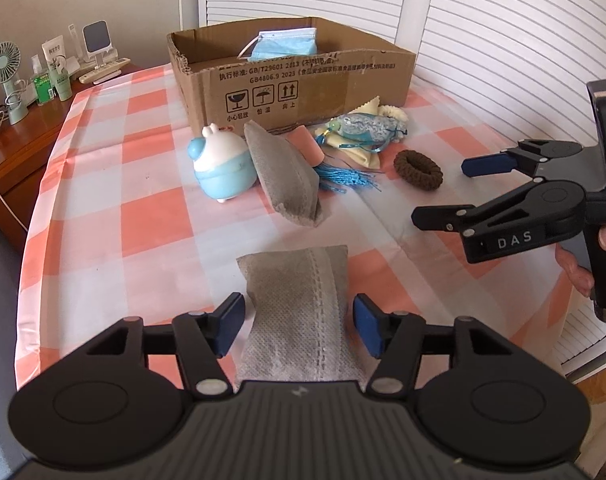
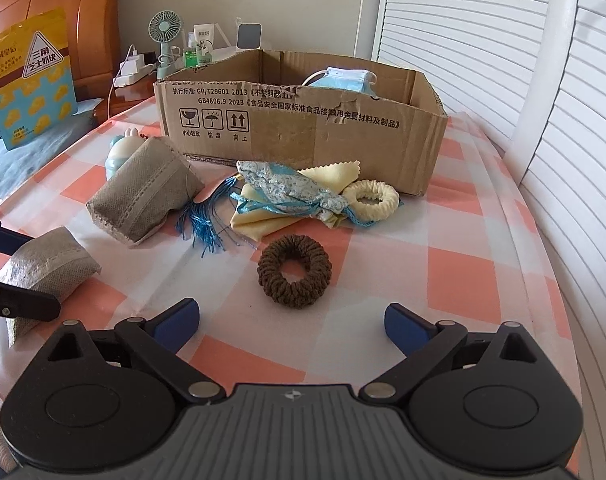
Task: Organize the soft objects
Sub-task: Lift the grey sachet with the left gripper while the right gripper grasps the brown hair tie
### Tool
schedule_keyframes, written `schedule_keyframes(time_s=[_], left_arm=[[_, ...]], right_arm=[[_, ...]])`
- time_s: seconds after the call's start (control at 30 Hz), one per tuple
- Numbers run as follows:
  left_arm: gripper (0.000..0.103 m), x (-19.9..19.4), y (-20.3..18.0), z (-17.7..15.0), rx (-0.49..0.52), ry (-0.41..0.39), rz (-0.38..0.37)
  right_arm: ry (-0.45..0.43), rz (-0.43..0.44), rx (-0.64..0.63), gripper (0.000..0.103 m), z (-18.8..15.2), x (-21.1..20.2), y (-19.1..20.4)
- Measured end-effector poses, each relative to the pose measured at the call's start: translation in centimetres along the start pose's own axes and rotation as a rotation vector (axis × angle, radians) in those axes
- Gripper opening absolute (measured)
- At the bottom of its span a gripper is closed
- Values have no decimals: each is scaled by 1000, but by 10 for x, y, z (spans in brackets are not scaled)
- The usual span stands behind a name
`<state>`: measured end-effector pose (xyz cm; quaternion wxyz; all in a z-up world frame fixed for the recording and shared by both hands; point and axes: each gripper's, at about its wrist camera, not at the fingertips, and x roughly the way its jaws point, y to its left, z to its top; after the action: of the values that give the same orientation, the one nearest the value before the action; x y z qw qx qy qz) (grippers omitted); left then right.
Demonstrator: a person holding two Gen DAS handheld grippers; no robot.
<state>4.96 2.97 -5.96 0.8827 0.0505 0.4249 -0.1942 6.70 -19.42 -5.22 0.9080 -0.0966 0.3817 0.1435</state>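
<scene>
While my left gripper (image 1: 299,326) hangs low in the left wrist view, its blue pads stand on either side of a grey fabric pouch (image 1: 299,312) lying at lower centre of the checked tablecloth (image 1: 115,216); thin gaps show at both pads, so I read the jaws as spread around it, not pinching. Above centre a second grey pouch (image 1: 287,180) leans against a blue-and-white rabbit toy (image 1: 222,162). Right of them lie a blue tassel (image 1: 345,180), a patterned sachet (image 1: 363,128) on a yellow cloth (image 1: 363,156), and a brown scrunchie (image 1: 418,170). The cardboard box (image 1: 303,88) at upper centre holds a blue face mask (image 1: 283,46). My right gripper (image 1: 455,188) enters from the right edge, jaws wide apart.

From the right wrist view, my right gripper (image 2: 293,326) is spread wide with nothing between its pads; the brown scrunchie (image 2: 294,275) lies just beyond them at centre. A cream scrunchie (image 2: 373,200) sits near the box (image 2: 303,128) (mask (image 2: 343,78) visible inside). At far left the nearer pouch (image 2: 43,264) sits between the left gripper's fingers (image 2: 7,240).
</scene>
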Motion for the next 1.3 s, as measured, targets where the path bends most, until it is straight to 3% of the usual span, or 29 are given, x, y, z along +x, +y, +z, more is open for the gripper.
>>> schedule_keyframes(time_s=[0.2, 0.37, 0.53, 0.77, 0.83, 0.9, 1.07, 1.3], left_arm=[[60, 0, 3, 1, -16, -4, 1], [60, -2, 2, 1, -12, -6, 11], [60, -3, 2, 3, -15, -17, 12], [60, -4, 0, 4, -18, -14, 18], [57, -3, 0, 3, -27, -8, 17], [41, -3, 1, 3, -30, -4, -2], [33, -8, 1, 4, -21, -10, -20], [32, -24, -1, 8, 19, -16, -33]], right_arm=[[-14, 12, 10, 77, 14, 9, -3], [-21, 4, 4, 53, 19, 11, -2], [-19, -1, 1, 43, 20, 11, -1], [-11, -11, -2, 46, 23, 13, -1], [-12, -7, -3, 45, 24, 14, -1], [-11, -5, -3, 40, 24, 14, 0], [-13, -11, -8, 37, 23, 6, 1], [-39, 0, -24, 37, 25, -18, -2]])
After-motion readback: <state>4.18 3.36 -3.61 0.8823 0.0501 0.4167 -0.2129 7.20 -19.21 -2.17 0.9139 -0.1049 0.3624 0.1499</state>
